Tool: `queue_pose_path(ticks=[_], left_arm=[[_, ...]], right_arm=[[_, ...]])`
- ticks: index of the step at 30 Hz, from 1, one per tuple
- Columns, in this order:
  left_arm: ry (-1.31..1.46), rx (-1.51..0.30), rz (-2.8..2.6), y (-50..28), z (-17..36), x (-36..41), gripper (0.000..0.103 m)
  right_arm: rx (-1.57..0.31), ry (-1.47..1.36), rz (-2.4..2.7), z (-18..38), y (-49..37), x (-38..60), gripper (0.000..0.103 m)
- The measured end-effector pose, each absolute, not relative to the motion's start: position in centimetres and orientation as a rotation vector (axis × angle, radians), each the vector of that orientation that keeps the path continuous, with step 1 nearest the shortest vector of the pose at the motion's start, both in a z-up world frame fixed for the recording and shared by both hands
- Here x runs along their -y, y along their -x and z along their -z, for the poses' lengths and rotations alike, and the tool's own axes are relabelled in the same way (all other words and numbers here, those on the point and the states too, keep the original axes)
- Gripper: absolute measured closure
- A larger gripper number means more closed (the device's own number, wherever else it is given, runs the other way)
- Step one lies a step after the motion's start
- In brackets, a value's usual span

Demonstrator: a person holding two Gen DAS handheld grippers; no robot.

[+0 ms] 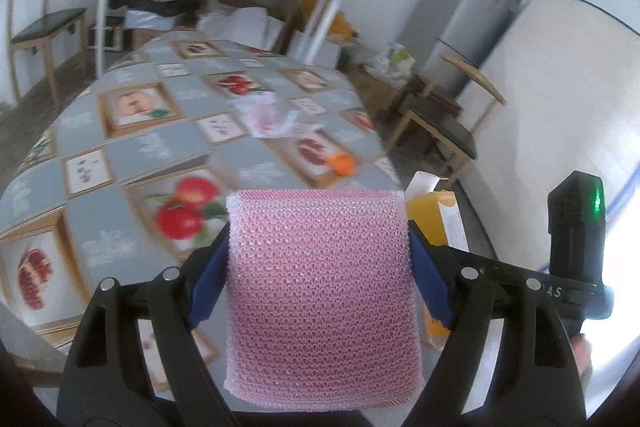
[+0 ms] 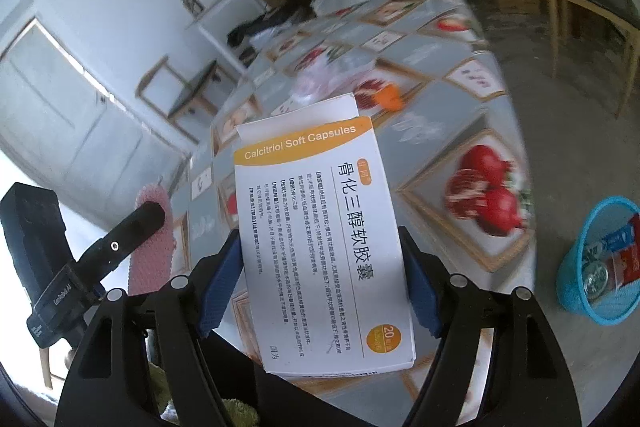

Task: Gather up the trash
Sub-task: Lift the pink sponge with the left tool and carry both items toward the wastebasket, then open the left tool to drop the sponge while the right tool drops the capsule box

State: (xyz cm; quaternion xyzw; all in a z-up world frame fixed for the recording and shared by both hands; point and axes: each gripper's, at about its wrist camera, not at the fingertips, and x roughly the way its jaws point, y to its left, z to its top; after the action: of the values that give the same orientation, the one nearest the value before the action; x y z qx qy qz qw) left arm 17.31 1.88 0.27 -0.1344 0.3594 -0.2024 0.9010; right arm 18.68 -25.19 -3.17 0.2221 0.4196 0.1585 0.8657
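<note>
Trash: pink mesh sponge (image 1: 320,299) and Calcitriol Soft Capsules box (image 2: 324,247), both raised above the table (image 1: 160,143).
Left claw (image 1: 320,259): clamped wide on the sponge's sides.
Right claw (image 2: 320,283): clamped wide on the box.
Floor: blue basket (image 2: 600,267) beside the table edge.

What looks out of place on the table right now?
A crumpled clear wrapper and an orange scrap lie loose on the tablecloth, uncollected. The medicine box in the right gripper has its flap open.
</note>
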Motion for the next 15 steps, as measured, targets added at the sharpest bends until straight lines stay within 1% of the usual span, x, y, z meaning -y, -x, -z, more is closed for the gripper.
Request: queue_pose_path(ticks=[6, 9, 12, 15], left_arm=[[0.240, -0.761, 0.610, -17.9, -2.2, 4.9, 0.025], [0.220, -0.793, 0.726, -18.4, -2.8, 9.4, 0.025], [0.174, -0.843, 0.824, -18.8, -2.8, 14.6, 0.025], [0.121, -0.914, 0.905, -19.0, -1.9, 19.7, 0.025]], right_arm=[[-0.739, -0.576, -0.111, 1.2, -12.5, 35.4, 0.031], [-0.683, -0.644, 0.021, 1.4, -8.6, 40.8, 0.031], [-0.659, -0.741, 0.153, 3.3, -4.4, 46.1, 0.031], [-0.671, -0.854, 0.248, 6.9, -1.3, 49.9, 0.031]])
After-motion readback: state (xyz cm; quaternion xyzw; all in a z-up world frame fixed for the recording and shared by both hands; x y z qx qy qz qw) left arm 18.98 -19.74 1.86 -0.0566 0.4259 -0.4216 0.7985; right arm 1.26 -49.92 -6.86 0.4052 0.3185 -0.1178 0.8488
